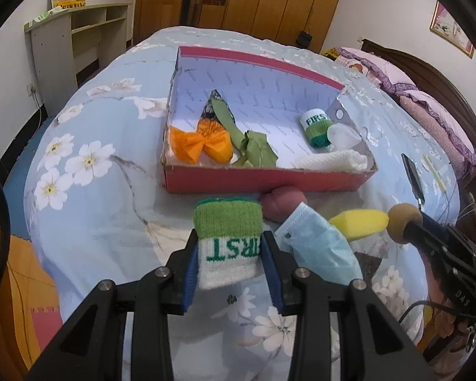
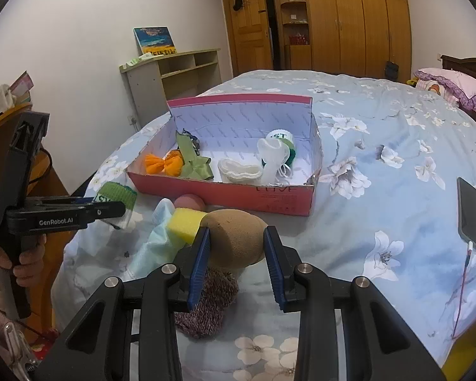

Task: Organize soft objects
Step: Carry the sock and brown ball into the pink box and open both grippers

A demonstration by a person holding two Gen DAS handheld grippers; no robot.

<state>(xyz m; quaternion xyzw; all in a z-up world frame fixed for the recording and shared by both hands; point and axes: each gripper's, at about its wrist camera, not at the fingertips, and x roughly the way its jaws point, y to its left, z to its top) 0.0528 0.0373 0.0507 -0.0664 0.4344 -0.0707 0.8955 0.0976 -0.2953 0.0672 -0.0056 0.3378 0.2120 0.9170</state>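
The left gripper (image 1: 230, 250) has its blue-padded fingers (image 1: 190, 273) narrowed onto a knitted wristband (image 1: 227, 238), one pad pressed to each side of it. The wristband is clear of the bed, green band away from the camera, white band with the letters "FIRST" upside down nearest the fingers, so its tube axis runs along the line of the fingers toward the red box (image 1: 263, 182).

The right gripper (image 2: 236, 246) has its fingers (image 2: 200, 260) closed partway on a tan egg-shaped sponge (image 2: 234, 238), both pads against its flanks. The sponge's long axis lies across the gap and tips slightly up to the left in the right wrist view, rounded ends sticking out past both pads.

Just beyond the fingers, on the flowered bed cover (image 2: 380, 146), lie a yellow sponge block (image 2: 184, 222), a pale blue face mask (image 2: 155, 244), a pink ball (image 2: 190, 202) touching the box's near wall, and below the right fingers a speckled purple knit piece (image 2: 206, 304).

The box sits open on the bed with an orange bow (image 1: 200, 144), a green ribbon bow (image 1: 254, 149), a second wristband (image 1: 315, 127) lying tilted, a clear white piece (image 1: 342, 136) and a white knitted cloth (image 1: 333, 160) inside. A phone (image 2: 469, 211) lies well apart to the right, on its cable.
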